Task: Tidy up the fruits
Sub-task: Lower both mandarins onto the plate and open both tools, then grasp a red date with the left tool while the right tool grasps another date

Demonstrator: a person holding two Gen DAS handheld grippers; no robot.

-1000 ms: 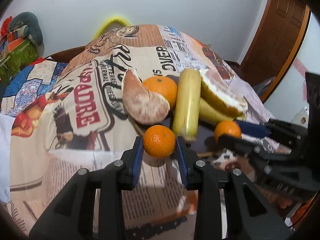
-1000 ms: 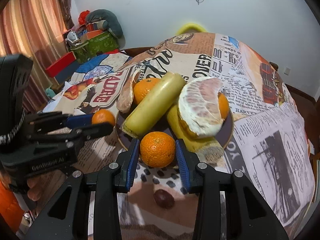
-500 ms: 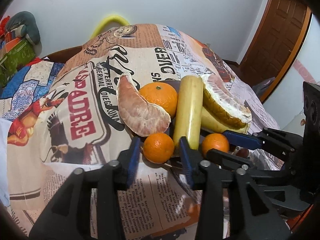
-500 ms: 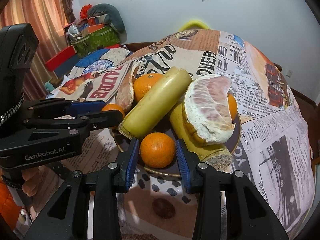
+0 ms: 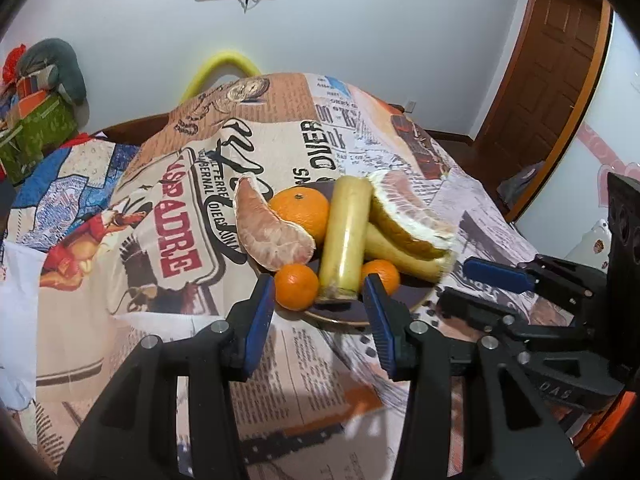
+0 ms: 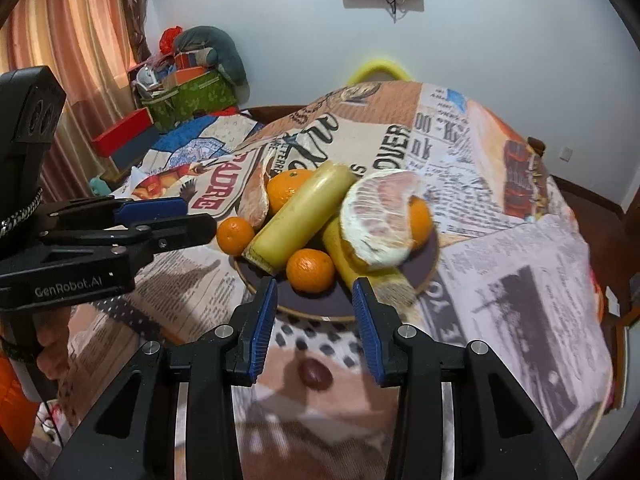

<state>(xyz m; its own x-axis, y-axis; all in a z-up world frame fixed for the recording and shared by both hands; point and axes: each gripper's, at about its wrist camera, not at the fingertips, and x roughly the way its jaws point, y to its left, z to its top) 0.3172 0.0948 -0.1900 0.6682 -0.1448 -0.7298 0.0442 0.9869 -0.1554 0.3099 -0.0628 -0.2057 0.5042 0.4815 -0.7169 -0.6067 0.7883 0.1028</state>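
I see the fruit piled on a dark plate [image 6: 424, 264] with a pale rim, at the middle of both views: a long yellow banana piece [image 5: 346, 236] lies across the heap, a large orange [image 5: 301, 207] behind it, a peeled pomelo segment [image 5: 269, 229] on the left of the left wrist frame and a second pomelo wedge [image 6: 380, 220] on the right. Two small oranges sit at the near rim, the left small orange [image 5: 296, 286] at the plate's edge and the right small orange [image 6: 310, 271] on the plate beside the banana's cut end. My left tool [image 5: 320, 312] has just been opening; its blue pads stand apart with nothing pressed between them, the left small orange just beyond the tips. My right tool [image 6: 314, 316] is also open and empty, its pads clear of the right small orange ahead. The plate rests on a worktop under a newspaper-print cloth [image 5: 188, 208]. A dark oval spot [image 6: 316, 374] shows on the cloth low in the right wrist frame.
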